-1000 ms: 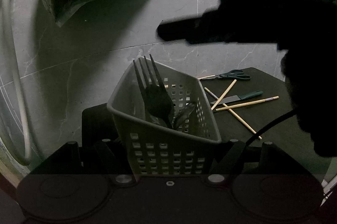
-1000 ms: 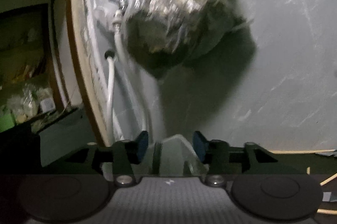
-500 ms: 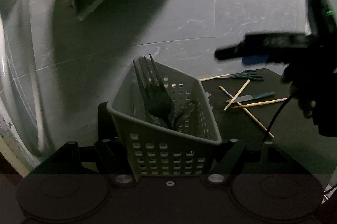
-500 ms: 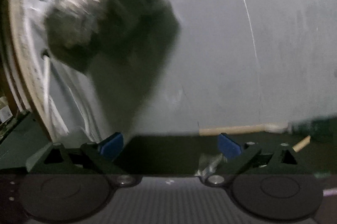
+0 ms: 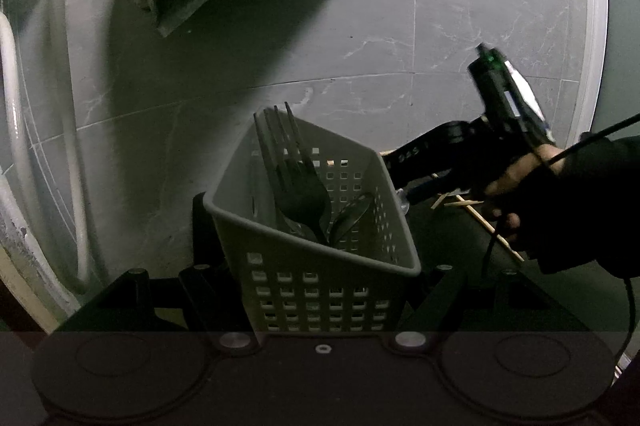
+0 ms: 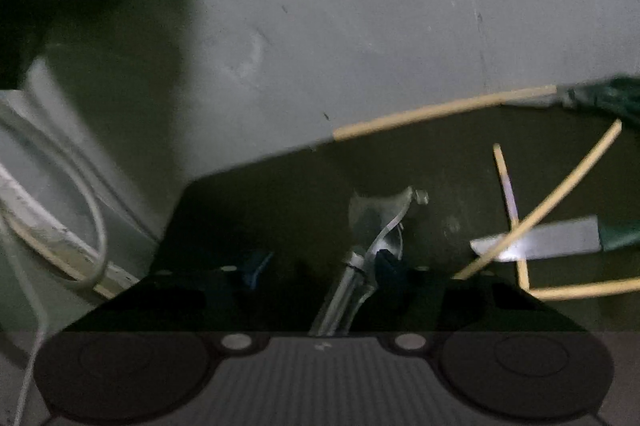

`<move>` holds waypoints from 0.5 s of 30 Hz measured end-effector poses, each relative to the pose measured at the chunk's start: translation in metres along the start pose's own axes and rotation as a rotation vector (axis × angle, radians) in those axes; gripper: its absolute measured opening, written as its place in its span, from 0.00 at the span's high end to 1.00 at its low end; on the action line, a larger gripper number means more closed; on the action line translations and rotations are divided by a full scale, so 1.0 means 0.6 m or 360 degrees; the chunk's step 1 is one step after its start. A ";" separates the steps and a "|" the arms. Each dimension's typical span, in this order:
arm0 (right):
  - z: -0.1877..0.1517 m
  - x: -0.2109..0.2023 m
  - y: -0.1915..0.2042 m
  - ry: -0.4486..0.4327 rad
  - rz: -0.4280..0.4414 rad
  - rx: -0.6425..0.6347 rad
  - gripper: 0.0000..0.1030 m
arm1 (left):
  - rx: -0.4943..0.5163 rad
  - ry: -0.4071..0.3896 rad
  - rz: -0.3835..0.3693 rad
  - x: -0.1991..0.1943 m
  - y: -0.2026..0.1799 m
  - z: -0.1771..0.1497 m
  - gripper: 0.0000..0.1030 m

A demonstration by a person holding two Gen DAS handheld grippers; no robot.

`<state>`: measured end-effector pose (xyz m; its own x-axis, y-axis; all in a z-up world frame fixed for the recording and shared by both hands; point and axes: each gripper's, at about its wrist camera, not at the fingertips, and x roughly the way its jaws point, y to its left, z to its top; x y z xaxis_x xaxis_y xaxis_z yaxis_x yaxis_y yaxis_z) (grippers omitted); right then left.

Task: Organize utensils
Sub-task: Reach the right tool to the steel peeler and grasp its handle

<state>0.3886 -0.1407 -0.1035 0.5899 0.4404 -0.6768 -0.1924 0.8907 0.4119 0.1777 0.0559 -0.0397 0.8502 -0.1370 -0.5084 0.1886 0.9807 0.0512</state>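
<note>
While left tongs clamp one basket, right tongs closing around one spoon.

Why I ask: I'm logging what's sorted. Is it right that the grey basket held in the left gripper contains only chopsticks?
Not quite. The left wrist view shows the basket in the left gripper holding a black fork, not chopsticks.
</note>
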 end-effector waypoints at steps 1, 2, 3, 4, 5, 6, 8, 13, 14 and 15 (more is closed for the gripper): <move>-0.001 0.004 -0.003 0.0019 -0.0011 0.0016 0.45 | 0.0000 0.0000 0.0000 0.000 0.000 0.000 0.26; -0.002 0.009 -0.003 0.0042 -0.0024 0.0023 0.46 | -0.0001 0.0000 0.0001 0.000 0.000 0.000 0.26; -0.003 0.012 -0.004 0.0050 -0.0030 0.0026 0.47 | -0.0001 0.0000 0.0002 0.000 0.000 0.000 0.26; -0.005 0.013 -0.005 0.0053 -0.0027 0.0026 0.49 | -0.0001 0.0000 0.0002 0.000 0.000 0.000 0.26; -0.006 0.014 -0.004 0.0058 -0.0027 0.0020 0.49 | -0.0001 -0.0001 0.0003 0.000 0.000 0.000 0.26; -0.006 0.019 -0.002 0.0063 -0.0033 0.0009 0.49 | -0.0003 -0.0001 0.0003 0.000 -0.001 0.000 0.26; -0.006 0.021 0.001 0.0068 -0.0038 -0.0016 0.49 | -0.0007 -0.0002 0.0005 -0.001 0.000 -0.001 0.26; 0.003 0.025 0.015 0.0088 -0.0074 -0.0081 0.49 | -0.0010 -0.0003 0.0005 -0.001 0.001 0.000 0.26; 0.004 0.027 0.019 0.0092 -0.0086 -0.0106 0.49 | -0.0010 -0.0003 0.0005 -0.001 0.001 0.000 0.26; 0.006 0.030 0.025 0.0097 -0.0100 -0.0139 0.49 | -0.0010 -0.0003 0.0006 -0.001 0.001 0.000 0.26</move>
<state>0.3987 -0.1198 -0.1072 0.5545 0.3871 -0.7367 -0.2255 0.9220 0.3147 0.1772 0.0566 -0.0395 0.8518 -0.1338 -0.5065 0.1826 0.9820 0.0477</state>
